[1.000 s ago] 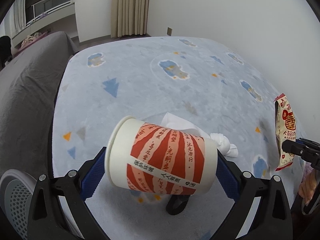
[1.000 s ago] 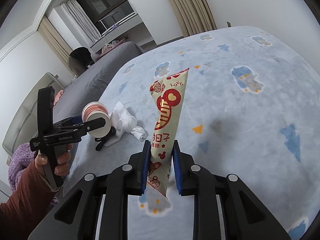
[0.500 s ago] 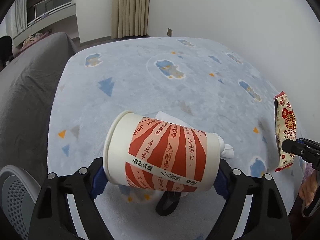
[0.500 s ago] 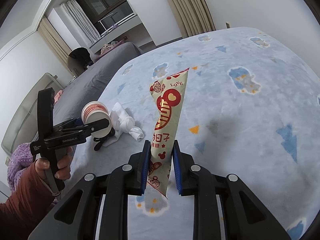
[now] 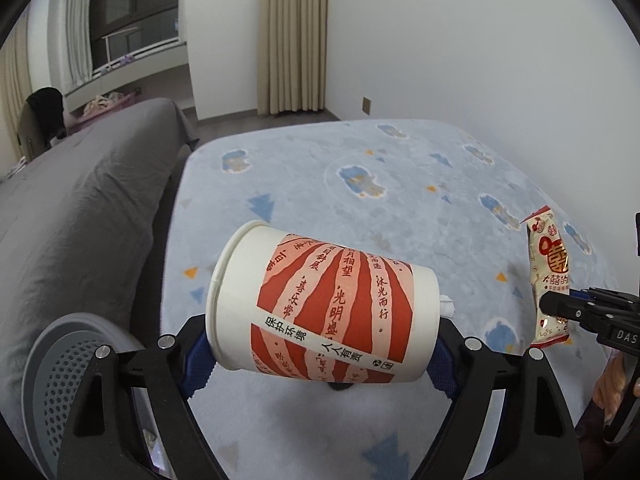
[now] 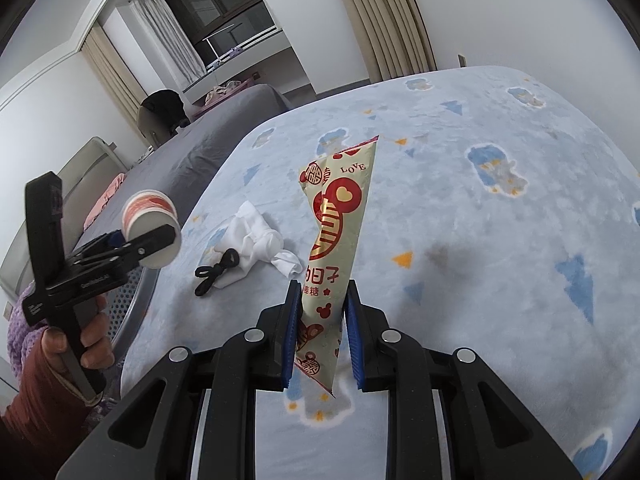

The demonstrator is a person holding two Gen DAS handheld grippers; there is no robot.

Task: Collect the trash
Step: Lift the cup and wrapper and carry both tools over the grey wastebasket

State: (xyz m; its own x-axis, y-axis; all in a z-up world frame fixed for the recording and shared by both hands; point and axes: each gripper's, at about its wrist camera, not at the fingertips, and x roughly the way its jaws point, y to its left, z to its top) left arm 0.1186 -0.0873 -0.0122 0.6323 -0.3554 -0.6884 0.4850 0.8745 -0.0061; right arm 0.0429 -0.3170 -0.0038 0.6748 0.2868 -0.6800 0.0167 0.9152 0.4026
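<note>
A: Cup's up since the earlier frame. Left tongs (image 5: 320,354) lifted the paper cup (image 5: 320,308) off the rug (image 5: 400,208); jaws closed in a bit, now pinching it sideways, rim to base. In the right wrist view it sits mid left, clear of the rug.

B: Right side?

A: Right tongs (image 6: 322,334) pressed nearly together on the candy wrapper (image 6: 340,236), standing up centre frame. No shift there.

B: So two pieces in hand. What's left?

A: White tissue wad (image 6: 256,240) and black cord (image 6: 216,270) on the rug, centre left of the right view.

B: Room to move?

A: Grey perforated bin (image 5: 64,376) lower left of the left view, just beside the cup; probably the drop spot. Grey bed (image 5: 80,216) edge close on the left, rug open to the right.
</note>
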